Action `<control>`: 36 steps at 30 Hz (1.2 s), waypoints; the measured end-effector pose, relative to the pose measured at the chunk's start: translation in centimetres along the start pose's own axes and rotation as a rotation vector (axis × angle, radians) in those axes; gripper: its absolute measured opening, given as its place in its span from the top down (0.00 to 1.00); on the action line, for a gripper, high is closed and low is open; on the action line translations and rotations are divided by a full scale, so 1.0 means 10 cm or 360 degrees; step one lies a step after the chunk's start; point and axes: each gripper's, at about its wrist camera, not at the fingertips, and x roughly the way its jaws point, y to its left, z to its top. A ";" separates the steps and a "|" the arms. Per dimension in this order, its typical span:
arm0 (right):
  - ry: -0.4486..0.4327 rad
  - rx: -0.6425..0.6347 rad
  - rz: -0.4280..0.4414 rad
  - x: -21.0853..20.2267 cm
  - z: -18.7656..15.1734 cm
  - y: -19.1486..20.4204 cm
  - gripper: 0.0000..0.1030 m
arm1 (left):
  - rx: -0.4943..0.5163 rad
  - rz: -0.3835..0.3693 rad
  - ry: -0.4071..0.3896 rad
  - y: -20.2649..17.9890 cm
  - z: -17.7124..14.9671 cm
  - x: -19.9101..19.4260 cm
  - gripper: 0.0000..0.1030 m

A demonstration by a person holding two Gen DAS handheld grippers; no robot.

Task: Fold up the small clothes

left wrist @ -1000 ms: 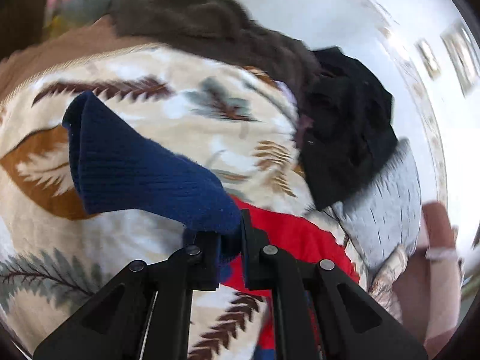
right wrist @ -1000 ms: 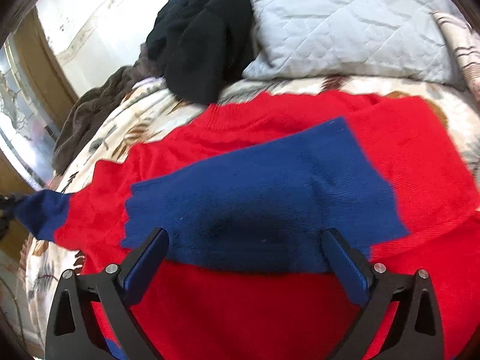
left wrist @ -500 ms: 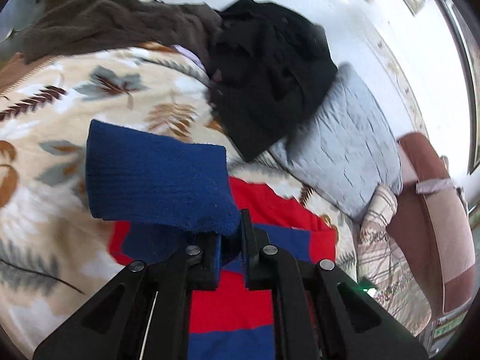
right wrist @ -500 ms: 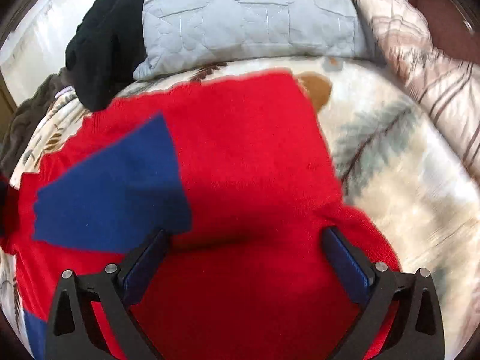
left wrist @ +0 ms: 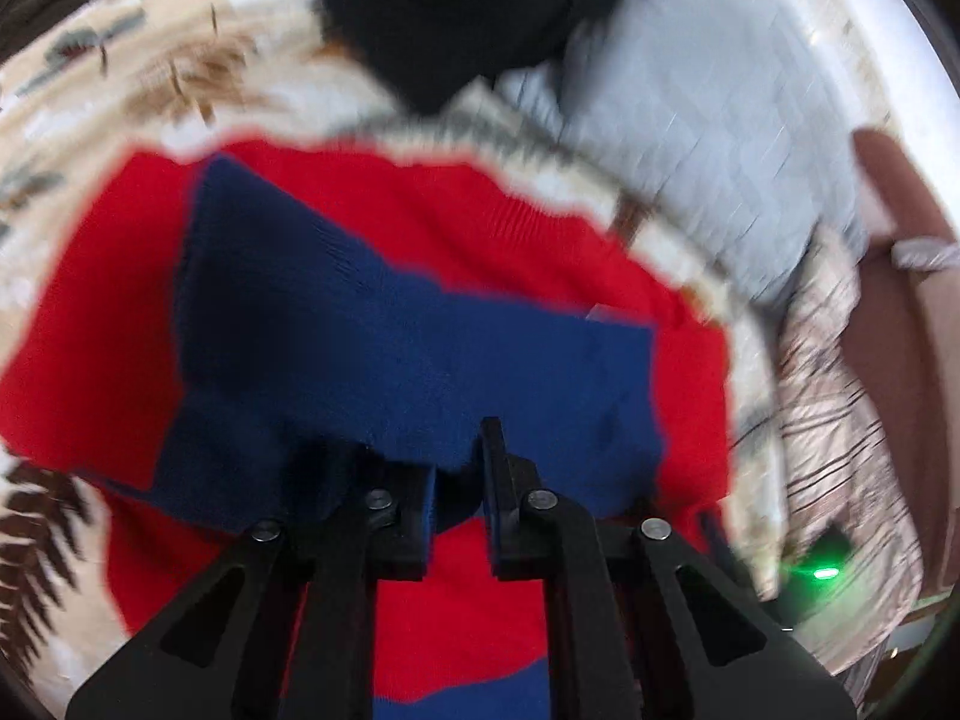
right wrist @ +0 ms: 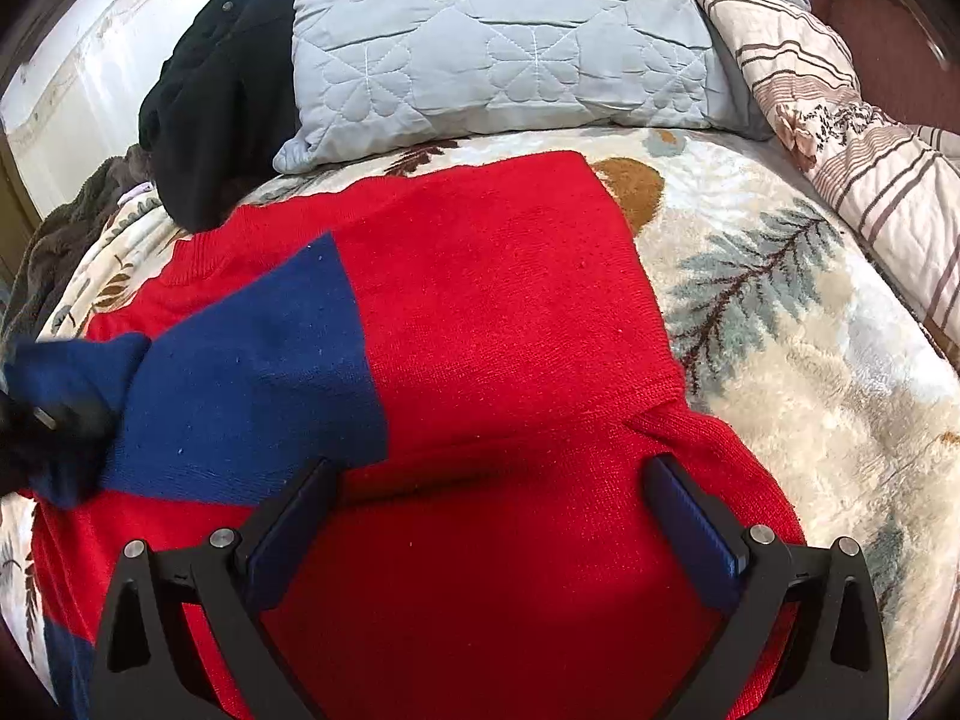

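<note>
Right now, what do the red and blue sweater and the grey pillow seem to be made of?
The sweater looks like a fine knit, perhaps wool or acrylic: small stitch rows show, with a matte, slightly fuzzy surface. The grey pillow seems to be smooth woven fabric, maybe cotton, quilted: stitched petal and diamond patterns puff its surface.

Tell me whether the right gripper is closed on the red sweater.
No: the right gripper hangs wide open above the red sweater.

The left gripper point(left wrist: 459, 468), clamped on the blue sleeve point(left wrist: 336, 324), now carries it over the red sweater point(right wrist: 510, 330). The right gripper point(right wrist: 492, 516) sits farther right over red.
</note>
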 end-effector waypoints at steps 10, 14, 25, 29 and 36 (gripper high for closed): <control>0.0009 -0.0011 -0.0023 -0.04 0.04 0.02 0.02 | 0.0051 -0.0246 -0.0140 0.35 -0.34 -0.70 0.43; -0.0197 -0.0152 0.0114 -0.40 0.08 0.33 0.07 | -0.0166 -0.0391 -0.0220 0.91 -0.46 -0.88 0.36; -0.0329 -0.0994 0.0238 -0.50 -0.22 1.91 0.07 | -0.0559 -0.0606 -0.0123 1.53 -0.30 -0.65 0.36; -0.0263 -0.1103 0.0207 -0.29 -0.30 2.10 0.08 | -0.0687 -0.0694 -0.0034 1.66 -0.32 -0.52 0.35; -0.0238 -0.1073 0.0284 -0.23 -0.20 2.14 0.85 | -0.0676 -0.0669 -0.0037 1.62 -0.31 -0.52 0.35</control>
